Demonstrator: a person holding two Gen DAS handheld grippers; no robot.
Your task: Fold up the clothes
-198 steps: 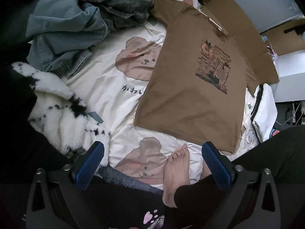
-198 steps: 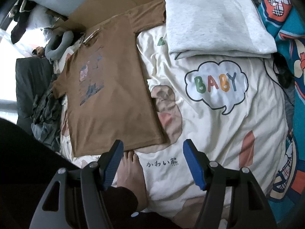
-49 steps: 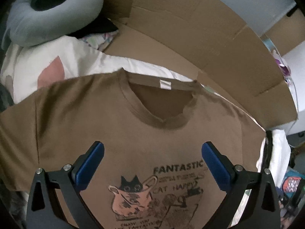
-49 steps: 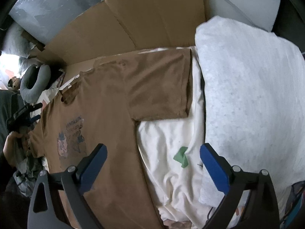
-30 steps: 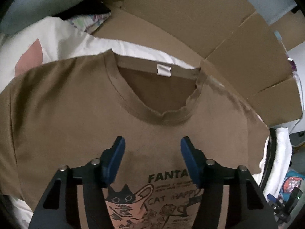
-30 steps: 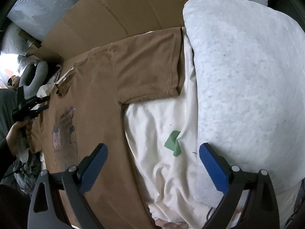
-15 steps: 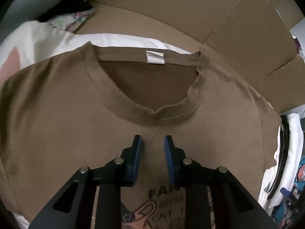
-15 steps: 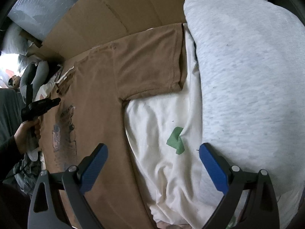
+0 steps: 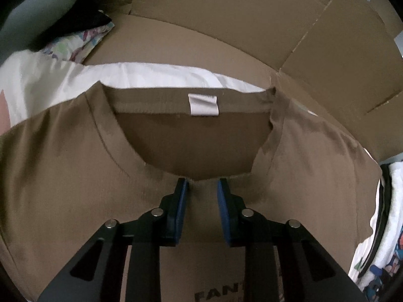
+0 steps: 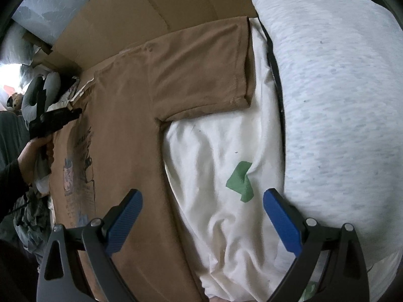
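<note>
**Observer A:** While the brown T-shirt (image 9: 63,176) lies flat and face up on the bed, its collar (image 9: 118,161) sits toward the head edge, just short of the flattened cardboard (image 9: 226,37) that stands along that edge. A white label (image 9: 203,104) shows inside the back of the neck.

**Observer B:** Confirm left claw (image 9: 201,185) status.

**Observer A:** Left claw points steeply down at the front dip of the collar. Its blue pads (image 9: 181,196) stand narrowly apart, with a strip of brown fabric visible in the gap. Whether the pads press on that fabric cannot be told from this angle. In the right wrist view, a hand (image 10: 32,151) in a dark sleeve holds that tool at the shirt's neck.

**Observer B:** Right claw (image 10: 202,201)?

**Observer A:** Jaws wide apart, nothing between them. It hangs over the white bedsheet (image 10: 214,151), between the shirt's side seam and a grey folded garment (image 10: 340,100) that lies toward the bed's right edge. The shirt's sleeve (image 10: 201,70) is spread flat toward that garment, touching or nearly touching it.

**Observer B:** Other items?

**Observer A:** A grey neck pillow (image 9: 37,7) near the head corner on the left, beside a patterned cloth (image 9: 80,42).
</note>
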